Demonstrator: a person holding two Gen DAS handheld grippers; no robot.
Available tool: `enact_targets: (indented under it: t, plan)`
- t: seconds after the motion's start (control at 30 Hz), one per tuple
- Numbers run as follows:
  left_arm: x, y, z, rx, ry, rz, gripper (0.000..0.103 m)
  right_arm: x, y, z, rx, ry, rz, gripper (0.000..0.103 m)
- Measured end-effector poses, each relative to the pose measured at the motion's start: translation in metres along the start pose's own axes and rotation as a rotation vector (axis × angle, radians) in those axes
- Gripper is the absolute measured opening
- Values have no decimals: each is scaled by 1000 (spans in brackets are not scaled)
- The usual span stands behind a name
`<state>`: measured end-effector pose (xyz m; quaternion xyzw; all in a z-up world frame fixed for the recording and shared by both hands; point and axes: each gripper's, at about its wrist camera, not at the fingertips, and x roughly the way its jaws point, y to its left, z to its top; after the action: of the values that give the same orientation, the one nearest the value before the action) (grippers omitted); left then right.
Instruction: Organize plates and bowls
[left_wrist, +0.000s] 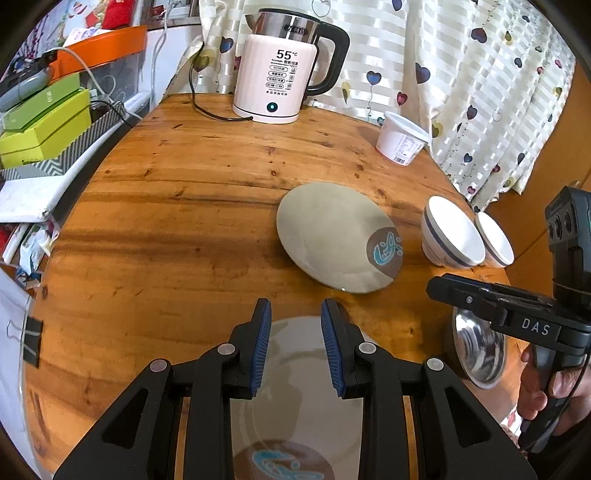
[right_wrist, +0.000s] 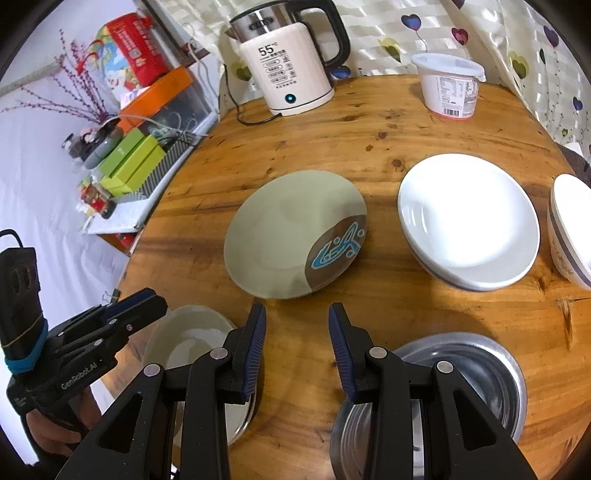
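Both claws hang part-open and empty over the tabletop (right_wrist: 369, 122), the left claw (left_wrist: 295, 345) above a beige plate (left_wrist: 295, 406), the right claw (right_wrist: 297, 347) beside what seems a steel bowl (right_wrist: 480, 373).

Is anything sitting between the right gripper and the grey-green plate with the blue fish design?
Nothing visible. Only bare wooden table lies between the open right gripper and the plate; the steel bowl sits off to its right.
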<state>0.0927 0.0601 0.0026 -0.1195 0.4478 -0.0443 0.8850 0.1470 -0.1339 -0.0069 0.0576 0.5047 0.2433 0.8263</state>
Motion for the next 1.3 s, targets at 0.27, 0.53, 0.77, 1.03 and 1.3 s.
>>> enact_targets:
  t: [0.27, 0.53, 0.77, 1.03, 1.3]
  plan:
    - [18, 1, 22, 18, 25, -23, 29, 12, -9, 11, 37, 12, -9, 35]
    - [37, 7, 40, 10, 53, -54, 29, 22, -20, 19, 94, 28, -18, 35]
    - [55, 16, 53, -25, 79, -85, 29, 32, -25, 25, 128, 43, -26, 35]
    - [72, 21, 58, -38, 104, -96, 29, 44, -29, 32, 144, 61, -56, 33]
    - [87, 26, 63, -48, 129, -118, 29, 53, -32, 38, 167, 68, -66, 32]
